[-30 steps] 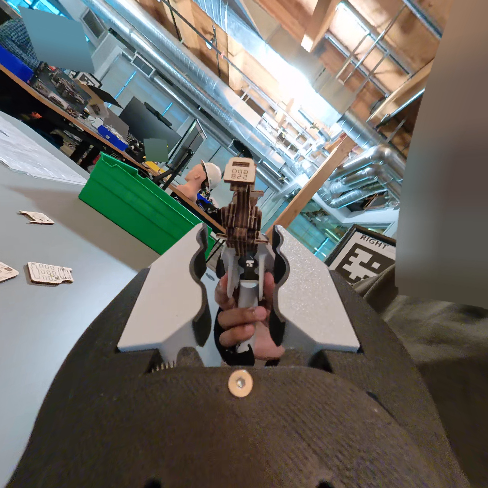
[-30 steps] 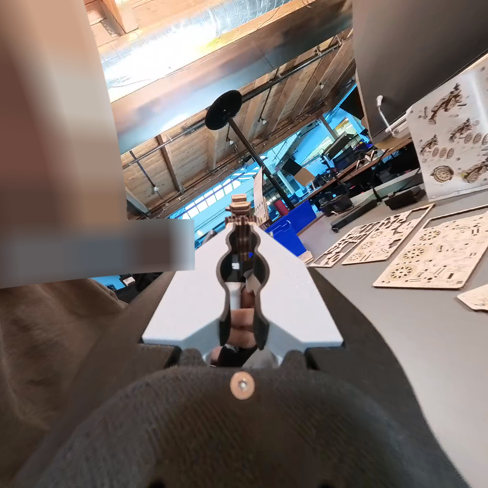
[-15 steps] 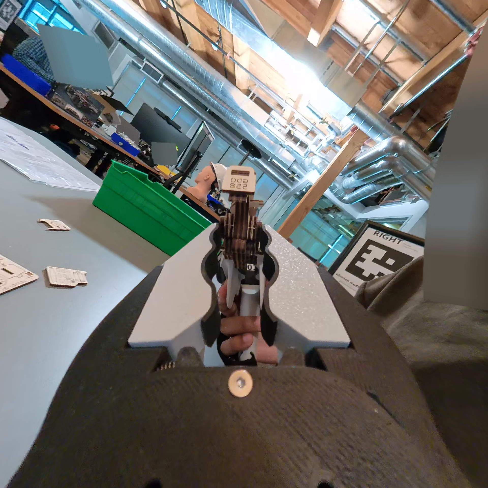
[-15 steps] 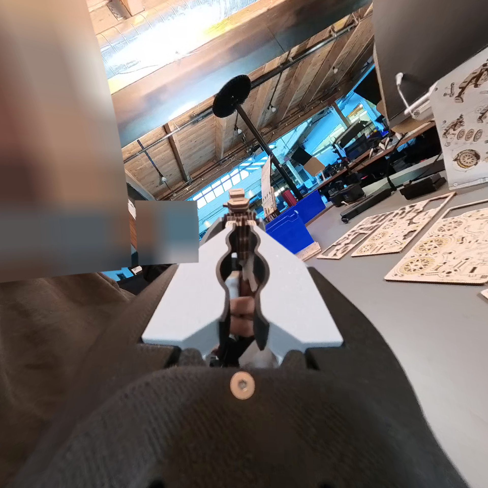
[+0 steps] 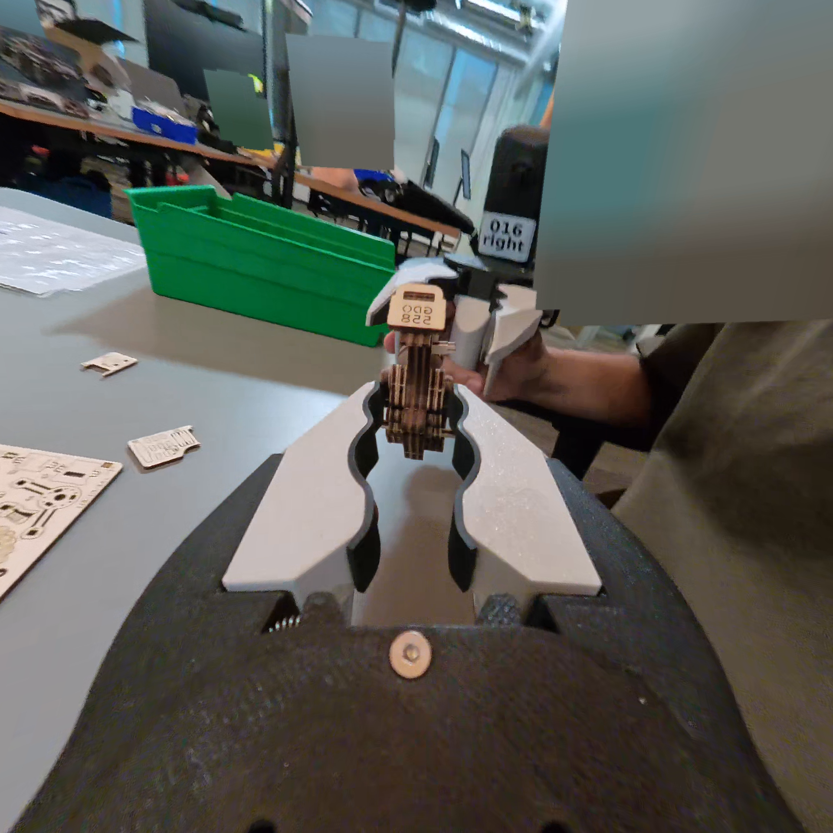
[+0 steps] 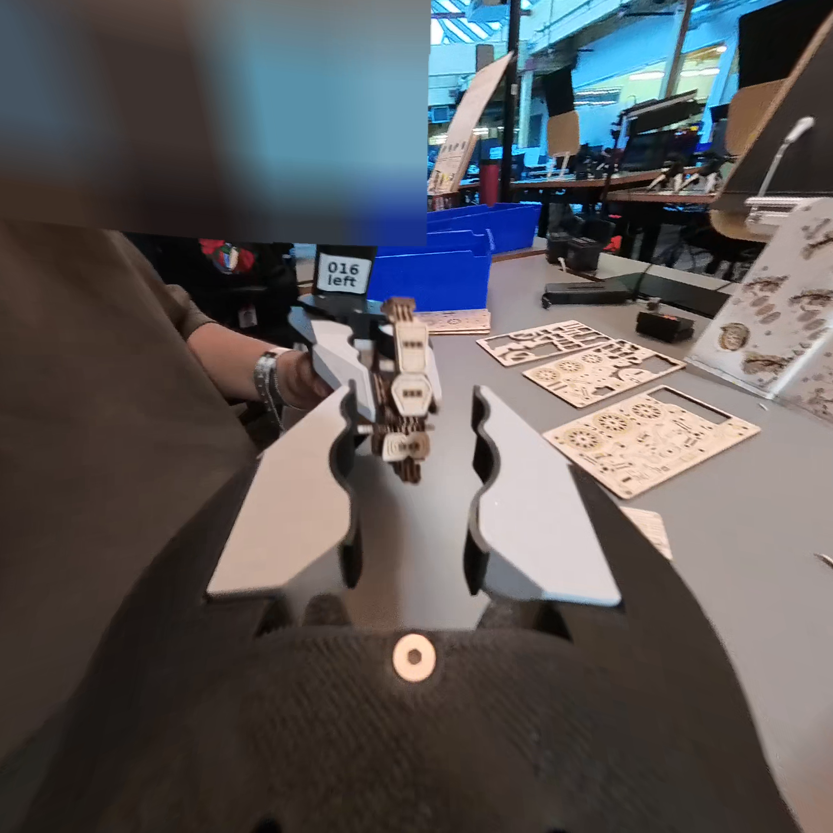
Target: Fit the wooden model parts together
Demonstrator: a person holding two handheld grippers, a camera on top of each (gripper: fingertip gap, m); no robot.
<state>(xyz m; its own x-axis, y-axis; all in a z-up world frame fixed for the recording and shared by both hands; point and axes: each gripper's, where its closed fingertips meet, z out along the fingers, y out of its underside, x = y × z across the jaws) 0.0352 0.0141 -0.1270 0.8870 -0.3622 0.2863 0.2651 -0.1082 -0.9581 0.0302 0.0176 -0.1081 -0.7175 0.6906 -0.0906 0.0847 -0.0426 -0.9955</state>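
Left gripper point(image 5: 414, 405) is level, pointing forward over the grey worktop point(image 5: 225, 360), and clamped on the wooden model point(image 5: 417, 396): both fingertips press the lower layered block, with the rest of the model standing upright above them and a small tag-shaped plate on top. Jaws are narrow at the tips and the curved gap behind them is empty. Right gripper point(image 6: 410, 401) is spread wide and holds nothing; in its own view the model hangs between and just beyond the tips, nearer the left finger, touching neither as far as I can tell. The two grippers face each other; in the left wrist view the right one sits just behind the model, tilted down, with a hand point(image 5: 518, 374) wrapped on its handle and a bare forearm running off right. The hand point(image 6: 297, 378) on the left gripper wears a wristband. Beyond and left of the left gripper are a green bin point(image 5: 261, 257) and two loose small wooden pieces point(image 5: 164, 446). Right of the right gripper are three flat wooden part sheets point(image 6: 649, 441) on the worktop.
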